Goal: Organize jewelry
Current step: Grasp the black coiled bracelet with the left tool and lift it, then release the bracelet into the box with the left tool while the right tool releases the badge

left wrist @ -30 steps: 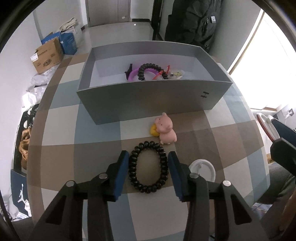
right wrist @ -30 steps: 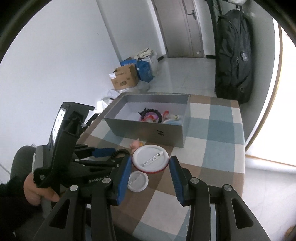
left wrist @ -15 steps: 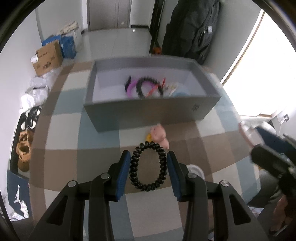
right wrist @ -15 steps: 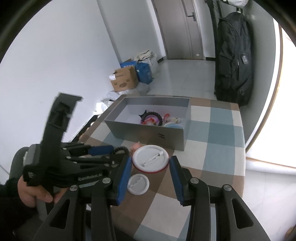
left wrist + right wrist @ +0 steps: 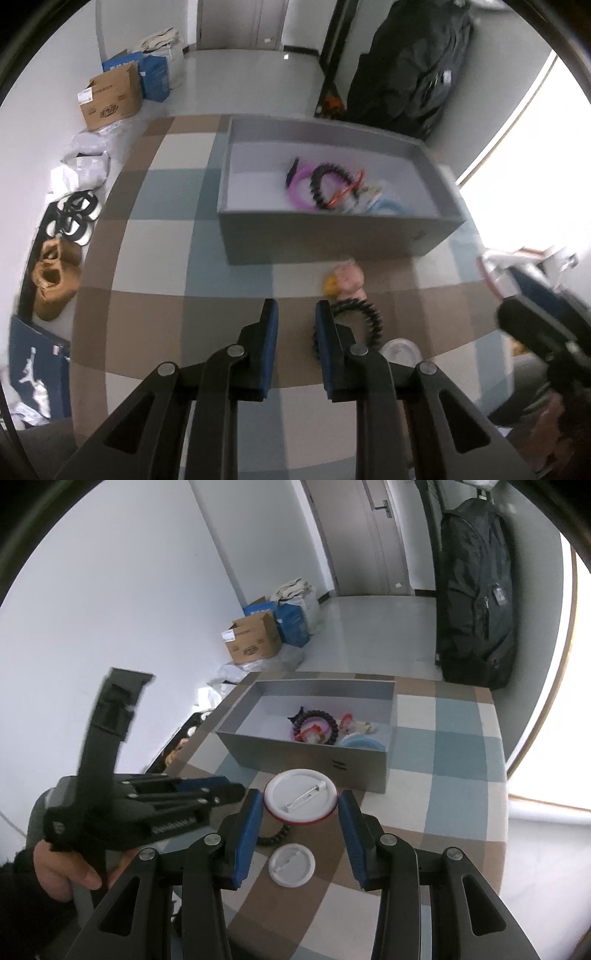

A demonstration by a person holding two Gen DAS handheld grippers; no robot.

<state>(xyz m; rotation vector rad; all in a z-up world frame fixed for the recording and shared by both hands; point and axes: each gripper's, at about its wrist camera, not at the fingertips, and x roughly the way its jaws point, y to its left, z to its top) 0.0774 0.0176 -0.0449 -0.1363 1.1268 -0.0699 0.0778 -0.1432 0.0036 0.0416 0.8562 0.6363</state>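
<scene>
My left gripper [image 5: 295, 317] is nearly closed and empty, lifted above the checked tablecloth; the black spiral hair tie [image 5: 364, 319] lies on the cloth just right of its right finger. It also shows in the right wrist view [image 5: 275, 836]. My right gripper [image 5: 301, 806] is shut on a large white pin badge with a red rim [image 5: 300, 796], held above the table. The grey box [image 5: 406, 236] holds a black hair tie [image 5: 327, 181], a purple ring [image 5: 299, 188] and other small items. The box also shows in the right wrist view [image 5: 306, 755].
A pink pig figure [image 5: 349, 280] lies in front of the box. A small white pin badge [image 5: 291, 864] lies face down on the cloth. Cardboard boxes [image 5: 110, 98], shoes [image 5: 55, 284] and a black backpack [image 5: 476, 602] are on the floor around the table.
My left gripper has lifted, shifted left and narrowed, leaving the black hair tie on the cloth beside its right finger. My right gripper still holds the large badge.
</scene>
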